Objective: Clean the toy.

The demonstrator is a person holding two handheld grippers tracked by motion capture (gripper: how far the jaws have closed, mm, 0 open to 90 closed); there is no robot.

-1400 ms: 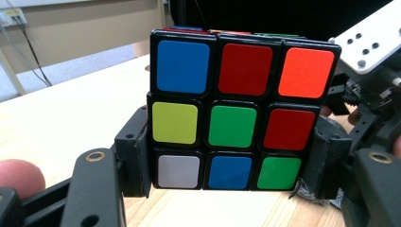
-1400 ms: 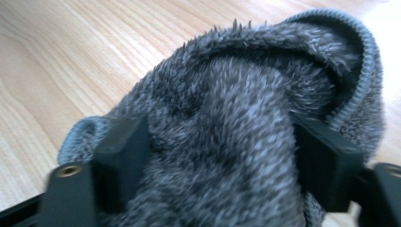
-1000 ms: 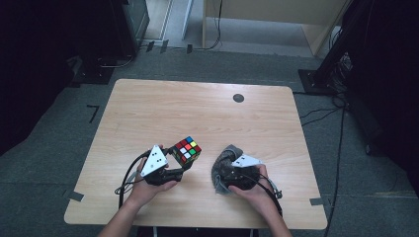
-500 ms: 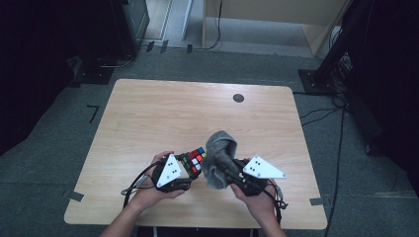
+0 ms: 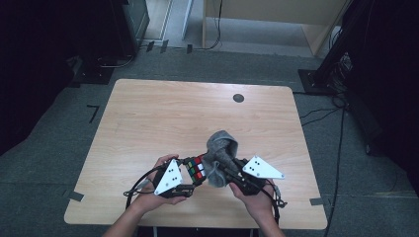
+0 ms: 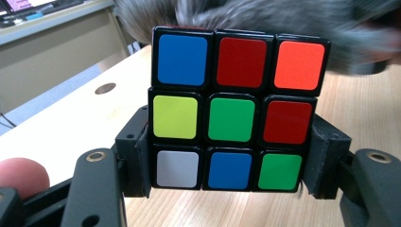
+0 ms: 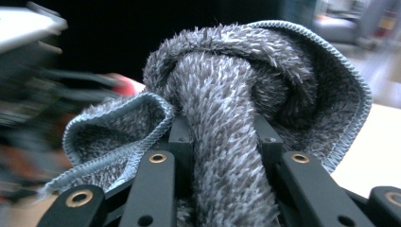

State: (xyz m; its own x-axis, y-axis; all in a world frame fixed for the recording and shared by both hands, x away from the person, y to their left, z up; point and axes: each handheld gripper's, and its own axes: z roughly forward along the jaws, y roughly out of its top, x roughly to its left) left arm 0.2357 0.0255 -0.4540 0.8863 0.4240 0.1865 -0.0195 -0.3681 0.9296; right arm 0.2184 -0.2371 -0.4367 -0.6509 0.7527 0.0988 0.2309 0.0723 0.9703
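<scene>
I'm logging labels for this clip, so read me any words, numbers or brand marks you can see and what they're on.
None can be read. The puzzle cube shows only plain coloured stickers, the grey cloth has no tag, and the screen at the left gripper view's top left corner is too blurred.

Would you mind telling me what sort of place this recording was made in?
Probably a lab or workshop set up for recording, not a home: a bare wooden table stands on grey carpet, with cables trailing over the floor and dark equipment stands around it.
</scene>
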